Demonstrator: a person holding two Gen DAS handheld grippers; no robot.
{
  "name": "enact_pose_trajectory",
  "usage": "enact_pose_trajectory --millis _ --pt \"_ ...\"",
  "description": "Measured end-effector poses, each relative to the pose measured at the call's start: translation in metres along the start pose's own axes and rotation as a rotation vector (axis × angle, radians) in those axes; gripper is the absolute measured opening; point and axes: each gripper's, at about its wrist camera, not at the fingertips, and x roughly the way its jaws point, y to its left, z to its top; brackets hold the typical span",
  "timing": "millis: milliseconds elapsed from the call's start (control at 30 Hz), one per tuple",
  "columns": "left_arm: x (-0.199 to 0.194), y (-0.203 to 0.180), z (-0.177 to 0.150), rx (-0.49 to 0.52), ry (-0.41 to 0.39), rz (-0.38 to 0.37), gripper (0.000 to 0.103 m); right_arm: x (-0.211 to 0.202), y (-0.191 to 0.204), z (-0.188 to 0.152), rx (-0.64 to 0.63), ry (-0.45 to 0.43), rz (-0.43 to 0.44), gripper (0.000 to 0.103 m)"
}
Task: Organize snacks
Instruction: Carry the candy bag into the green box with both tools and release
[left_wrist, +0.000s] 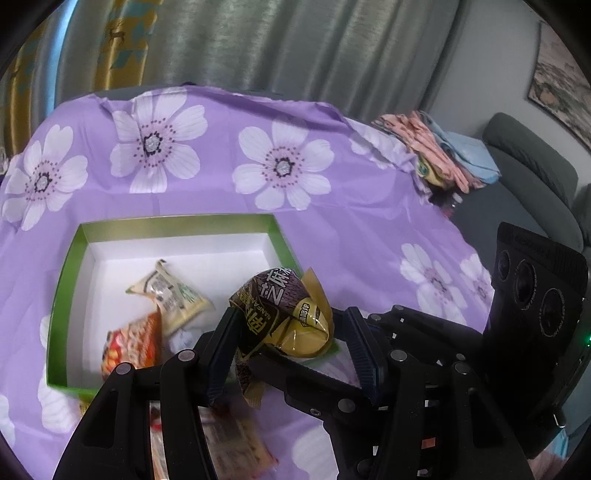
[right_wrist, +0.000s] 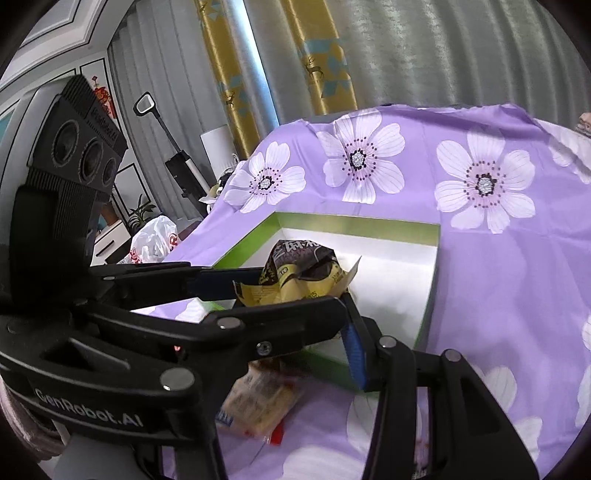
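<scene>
Both sets of my jaws grip one crumpled brown-and-yellow snack packet (left_wrist: 284, 314) — left gripper (left_wrist: 291, 343) and right gripper (right_wrist: 295, 299) together — above the green box's (left_wrist: 177, 223) near rim. Best carried level over the white floor before either lets go.

Flowered purple tablecloth (left_wrist: 332, 229) under green box (left_wrist: 177, 225), loose snack packet (right_wrist: 258, 402)

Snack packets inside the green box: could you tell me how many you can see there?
2. A cream packet lies mid-box; a red-orange packet lies at its near side. The brown-and-yellow packet is held above the rim. The grippers may hide more.
</scene>
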Motion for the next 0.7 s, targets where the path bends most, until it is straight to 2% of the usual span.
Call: enact_pose_trajectory --millis 267,600,700 --pt "0.032 0.03 -0.002 -0.076 0.062 0.02 0.057 0.043 -0.014 0.006 0.005 0.095 -0.007 0.048" --pt "0.039 0.045 -0.006 -0.121 0.086 0.062 0.057 0.064 -0.011 0.005 -0.002 0.163 -0.029 0.05" --pt "0.034 0.05 -0.005 -0.136 0.084 0.083 0.065 0.062 -0.009 0.007 -0.006 0.161 -0.044 0.057"
